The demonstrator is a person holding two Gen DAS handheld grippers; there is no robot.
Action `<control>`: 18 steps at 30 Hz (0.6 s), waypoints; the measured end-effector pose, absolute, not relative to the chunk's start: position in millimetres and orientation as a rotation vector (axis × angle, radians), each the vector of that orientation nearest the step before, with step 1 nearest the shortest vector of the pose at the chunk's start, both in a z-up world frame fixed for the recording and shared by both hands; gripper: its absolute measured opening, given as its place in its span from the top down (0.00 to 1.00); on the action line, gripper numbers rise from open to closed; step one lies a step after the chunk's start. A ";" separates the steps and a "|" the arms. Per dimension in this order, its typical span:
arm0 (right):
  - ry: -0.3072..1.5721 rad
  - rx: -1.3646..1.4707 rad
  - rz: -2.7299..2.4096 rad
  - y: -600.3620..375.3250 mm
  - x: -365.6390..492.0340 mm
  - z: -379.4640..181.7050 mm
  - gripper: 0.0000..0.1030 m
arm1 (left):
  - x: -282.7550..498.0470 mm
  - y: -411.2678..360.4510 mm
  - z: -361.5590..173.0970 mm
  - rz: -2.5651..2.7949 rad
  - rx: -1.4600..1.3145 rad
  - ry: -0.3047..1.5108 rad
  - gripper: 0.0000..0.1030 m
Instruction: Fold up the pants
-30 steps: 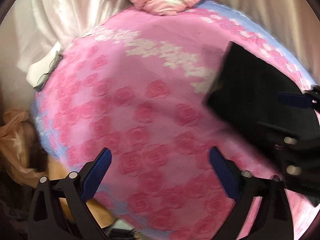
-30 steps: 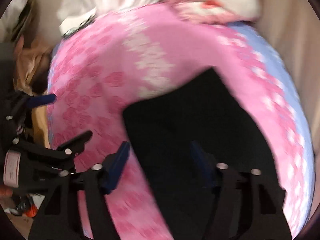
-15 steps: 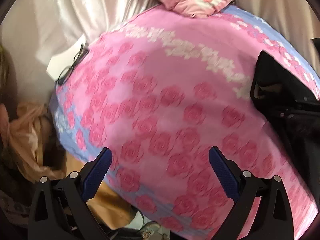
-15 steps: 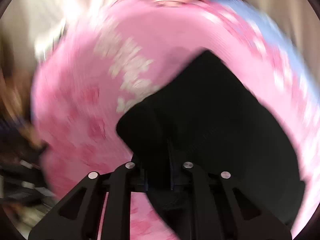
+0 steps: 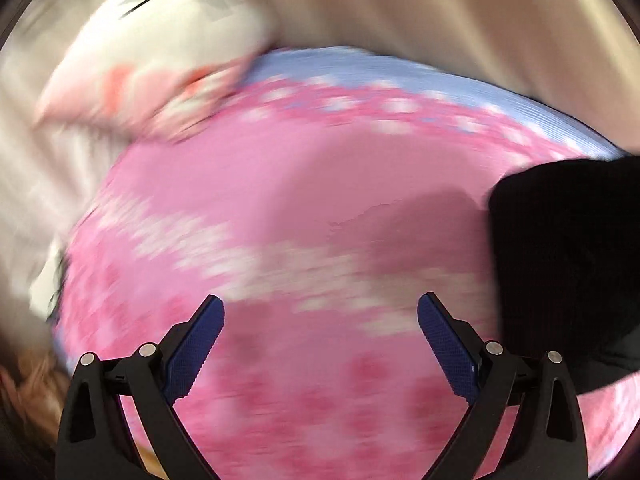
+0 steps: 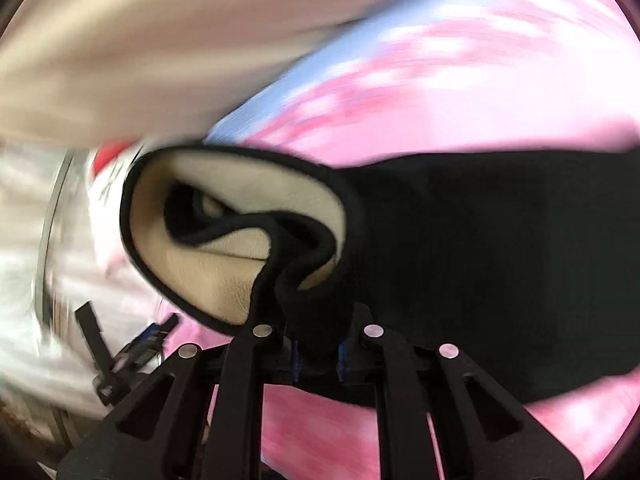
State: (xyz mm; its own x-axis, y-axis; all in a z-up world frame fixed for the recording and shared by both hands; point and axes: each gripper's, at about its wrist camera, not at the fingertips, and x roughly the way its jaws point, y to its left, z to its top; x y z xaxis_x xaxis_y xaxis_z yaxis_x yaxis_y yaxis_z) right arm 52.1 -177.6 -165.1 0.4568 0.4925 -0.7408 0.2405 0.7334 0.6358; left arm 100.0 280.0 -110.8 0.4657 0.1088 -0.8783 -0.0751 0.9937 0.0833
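The black pants (image 6: 480,240) have a cream fleece lining (image 6: 208,280) showing at their open end. My right gripper (image 6: 318,354) is shut on a bunched fold of the black fabric and holds that end up off the pink bedspread (image 6: 460,120). In the left wrist view the pants (image 5: 568,264) hang as a dark mass at the right edge. My left gripper (image 5: 320,340) stands open and empty over the bedspread (image 5: 304,184), well to the left of the pants. The left gripper (image 6: 136,350) shows blurred at the lower left of the right wrist view.
A pink and white pillow (image 5: 160,64) lies at the head of the bed. A beige wall (image 5: 440,12) runs behind the bed. White sheeting (image 5: 24,184) hangs off the left side. Both views are motion-blurred.
The right gripper closed on the pants and lifted one end, turning it so the cream lining shows. The left gripper swung across the bedspread toward the pillow, still open and empty.
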 end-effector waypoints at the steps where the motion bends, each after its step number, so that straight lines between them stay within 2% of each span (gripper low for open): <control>1: 1.115 0.802 0.116 -203.3 34.5 -176.3 0.89 | 103.1 261.4 -109.5 0.079 0.055 1.078 0.07; 5: 1.088 1.016 0.082 -274.5 -17.3 -236.3 0.89 | 112.3 158.8 -114.6 -0.078 0.176 1.090 0.07; 9: 1.059 1.066 0.176 -271.1 -14.0 -240.1 0.81 | 112.5 64.1 -140.6 -0.176 0.307 1.143 0.07; 12: 1.046 1.075 0.226 -271.6 -14.2 -229.9 0.62 | 107.8 29.1 -149.2 -0.195 0.366 1.151 0.07; 14: 1.011 1.011 0.236 -271.8 -13.7 -210.2 0.38 | 103.8 15.2 -153.1 -0.209 0.384 1.153 0.07; 16: 0.990 0.932 0.211 -275.9 -4.4 -195.3 0.26 | 104.8 9.9 -156.2 -0.199 0.392 1.155 0.07; 18: 0.982 0.885 0.208 -275.8 8.5 -188.1 0.25 | 106.9 12.1 -159.0 -0.191 0.364 1.170 0.06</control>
State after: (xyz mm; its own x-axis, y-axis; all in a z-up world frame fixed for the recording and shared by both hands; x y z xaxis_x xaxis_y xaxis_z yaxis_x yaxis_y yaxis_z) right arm 8.5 -275.8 -188.1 0.5672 0.5247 -0.6348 0.2219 0.6450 0.7313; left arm 106.9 12.1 -159.0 0.3827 0.0415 -0.9229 0.3324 0.9259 0.1795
